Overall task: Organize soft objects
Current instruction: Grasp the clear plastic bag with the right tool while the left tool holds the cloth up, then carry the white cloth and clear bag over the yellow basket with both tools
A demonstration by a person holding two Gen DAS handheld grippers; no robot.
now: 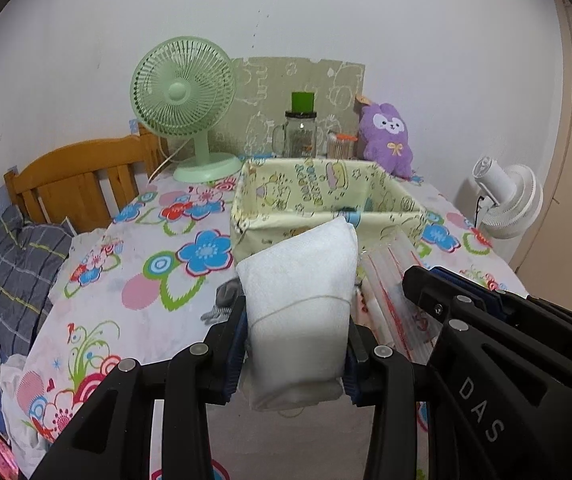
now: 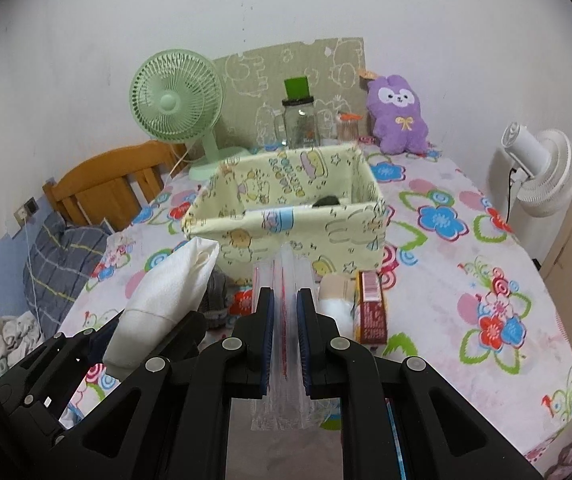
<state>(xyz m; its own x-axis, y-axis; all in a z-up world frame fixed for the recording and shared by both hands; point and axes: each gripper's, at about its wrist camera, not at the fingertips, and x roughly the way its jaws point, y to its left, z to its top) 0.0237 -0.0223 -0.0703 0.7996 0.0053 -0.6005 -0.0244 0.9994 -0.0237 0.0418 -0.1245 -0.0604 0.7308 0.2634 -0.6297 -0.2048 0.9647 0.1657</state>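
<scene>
My left gripper (image 1: 295, 312) is shut on a folded white towel (image 1: 299, 280) and holds it up in front of the yellow cartoon-print fabric bin (image 1: 282, 236). The towel also shows in the right wrist view (image 2: 166, 292). My right gripper (image 2: 284, 304) is shut on a clear plastic zip bag with a red seal line (image 2: 286, 268), held upright just short of the bin (image 2: 286, 236). The bag also shows in the left wrist view (image 1: 389, 280). A dark item (image 2: 327, 201) lies inside the bin. A grey sock (image 2: 216, 300) lies on the flowered bedsheet between the grippers.
A red-brown box (image 2: 371, 308) and a white-beige soft roll (image 2: 335, 296) lie right of the bag. Behind the bin stand a green fan (image 2: 174, 100), a glass jar (image 2: 301, 120) and a purple plush (image 2: 399, 116). A white fan (image 2: 541, 172) stands right; a wooden headboard (image 2: 106, 184) left.
</scene>
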